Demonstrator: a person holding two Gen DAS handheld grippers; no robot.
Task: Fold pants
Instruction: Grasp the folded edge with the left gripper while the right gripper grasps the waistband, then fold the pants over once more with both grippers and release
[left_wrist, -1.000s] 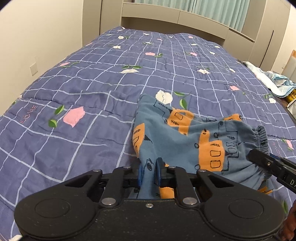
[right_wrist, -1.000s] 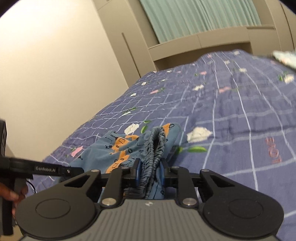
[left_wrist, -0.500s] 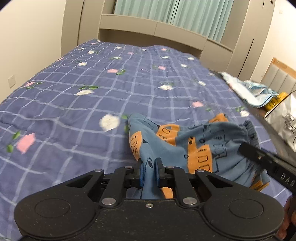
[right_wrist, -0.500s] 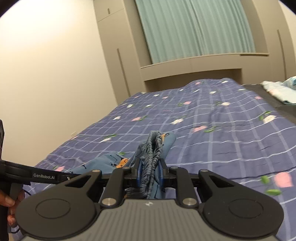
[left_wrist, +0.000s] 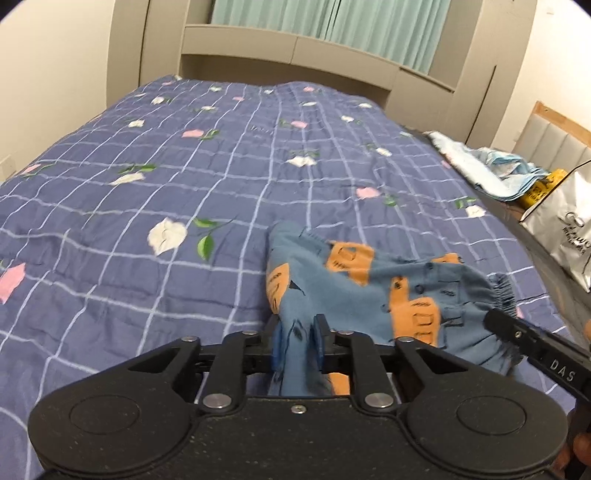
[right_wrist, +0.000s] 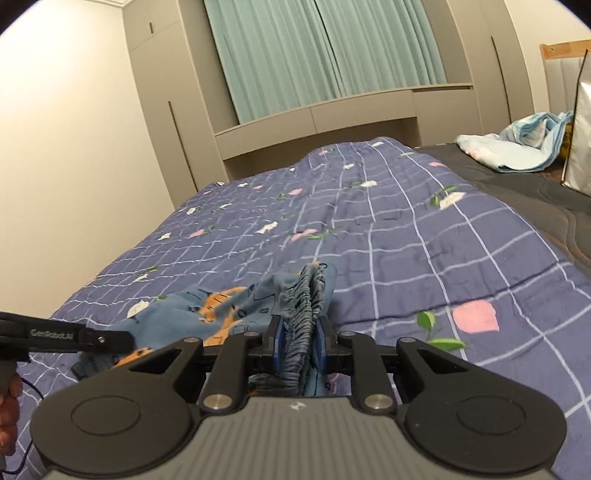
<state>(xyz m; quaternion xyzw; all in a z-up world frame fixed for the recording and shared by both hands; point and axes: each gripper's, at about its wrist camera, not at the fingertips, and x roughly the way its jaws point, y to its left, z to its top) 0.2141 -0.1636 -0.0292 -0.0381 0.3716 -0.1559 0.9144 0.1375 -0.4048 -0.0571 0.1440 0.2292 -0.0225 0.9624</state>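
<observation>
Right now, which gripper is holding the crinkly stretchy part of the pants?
The right gripper. Its pads pinch the gathered elastic waistband, while the left gripper holds a smooth, flat part of the pants.

Pants (left_wrist: 373, 291) on quilted bed (left_wrist: 207, 192)

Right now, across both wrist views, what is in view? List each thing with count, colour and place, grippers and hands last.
pants: one, blue with orange print, bunched on the quilt, held at two places
quilt: one, purple grid with flowers, covering the bed
light blue cloth: one heap, far right beside the bed
silver bag: one, right edge
curtains: green, behind the headboard
left gripper: black, blue pads, shut on pants fabric; its jaws have just been opening a little
right gripper: black, shut on the gathered waistband
hand: one, partly seen, left edge of right view
</observation>
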